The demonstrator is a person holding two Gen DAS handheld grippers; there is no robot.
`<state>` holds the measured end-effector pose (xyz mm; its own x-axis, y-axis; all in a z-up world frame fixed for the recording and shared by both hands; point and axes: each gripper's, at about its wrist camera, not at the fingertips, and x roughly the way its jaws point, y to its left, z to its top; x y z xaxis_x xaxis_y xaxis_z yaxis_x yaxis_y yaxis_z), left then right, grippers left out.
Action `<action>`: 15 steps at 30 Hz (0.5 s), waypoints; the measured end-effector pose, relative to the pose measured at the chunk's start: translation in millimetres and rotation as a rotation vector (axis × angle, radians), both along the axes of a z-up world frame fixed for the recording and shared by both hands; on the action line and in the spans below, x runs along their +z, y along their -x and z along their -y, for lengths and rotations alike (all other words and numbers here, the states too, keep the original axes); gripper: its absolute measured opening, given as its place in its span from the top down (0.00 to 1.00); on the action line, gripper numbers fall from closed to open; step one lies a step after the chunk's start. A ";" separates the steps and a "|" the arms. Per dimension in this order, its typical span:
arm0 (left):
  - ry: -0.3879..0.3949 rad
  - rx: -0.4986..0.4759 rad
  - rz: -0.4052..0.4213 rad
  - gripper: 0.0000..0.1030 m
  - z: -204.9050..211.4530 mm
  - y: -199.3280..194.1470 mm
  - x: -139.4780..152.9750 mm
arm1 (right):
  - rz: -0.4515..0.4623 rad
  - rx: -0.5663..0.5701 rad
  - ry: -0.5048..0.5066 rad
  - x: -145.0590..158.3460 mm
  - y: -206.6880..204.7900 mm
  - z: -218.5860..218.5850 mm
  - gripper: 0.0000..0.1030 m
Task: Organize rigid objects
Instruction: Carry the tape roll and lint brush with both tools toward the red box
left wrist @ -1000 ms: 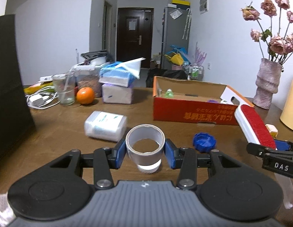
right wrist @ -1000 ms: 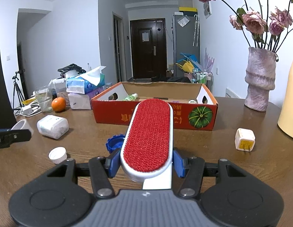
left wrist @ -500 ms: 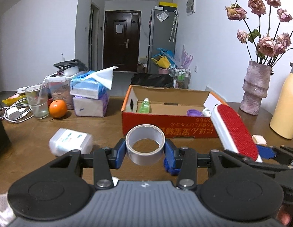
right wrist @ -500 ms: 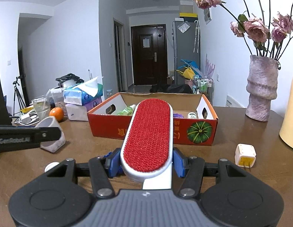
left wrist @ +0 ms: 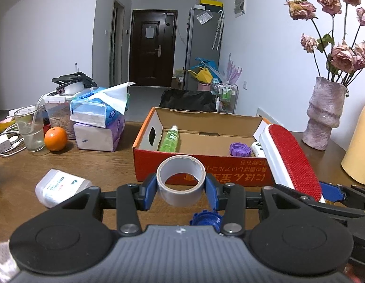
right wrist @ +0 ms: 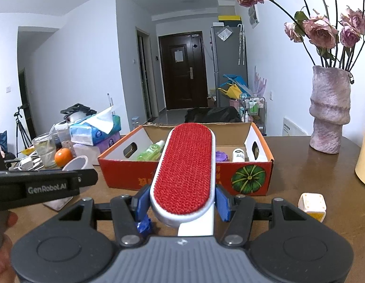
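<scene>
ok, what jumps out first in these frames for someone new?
The red lint brush, clamped in the right gripper, fills the right wrist view. The left gripper holds a grey tape roll before the orange cardboard box. Dried roses in a vase stand far right.

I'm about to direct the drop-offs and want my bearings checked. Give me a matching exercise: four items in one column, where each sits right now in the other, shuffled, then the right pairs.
Items:
1. tape roll
2. lint brush
3. green bottle
4. orange

Places:
A. on the table beside the drinking glass
B. clamped in the right claw
C. lying inside the cardboard box
D. clamped in the left claw

Pairs: 1-D, 2-B, 3-C, 4-A
</scene>
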<state>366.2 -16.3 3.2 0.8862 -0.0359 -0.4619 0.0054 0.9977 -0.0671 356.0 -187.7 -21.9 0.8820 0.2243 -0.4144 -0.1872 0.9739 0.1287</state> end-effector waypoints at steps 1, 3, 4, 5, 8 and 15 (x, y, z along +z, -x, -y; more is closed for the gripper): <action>0.002 0.001 -0.001 0.57 0.6 -3.4 0.1 | 0.000 -0.003 -0.001 0.2 -2.4 0.7 0.46; 0.010 0.002 -0.002 0.57 1.7 -10.3 -0.1 | 0.000 -0.011 -0.002 0.4 -7.8 2.4 0.46; 0.013 0.001 -0.001 0.57 2.5 -13.5 -0.1 | 0.000 -0.014 -0.001 0.6 -10.5 3.1 0.46; 0.014 0.000 0.001 0.57 3.6 -16.7 0.0 | 0.001 -0.017 -0.002 0.8 -13.1 3.6 0.46; 0.021 0.005 0.003 0.57 6.6 -27.9 -0.3 | 0.004 -0.022 0.000 1.7 -20.3 5.4 0.46; 0.031 0.011 0.008 0.57 13.3 -51.5 1.3 | 0.003 -0.047 -0.006 3.9 -40.2 8.6 0.46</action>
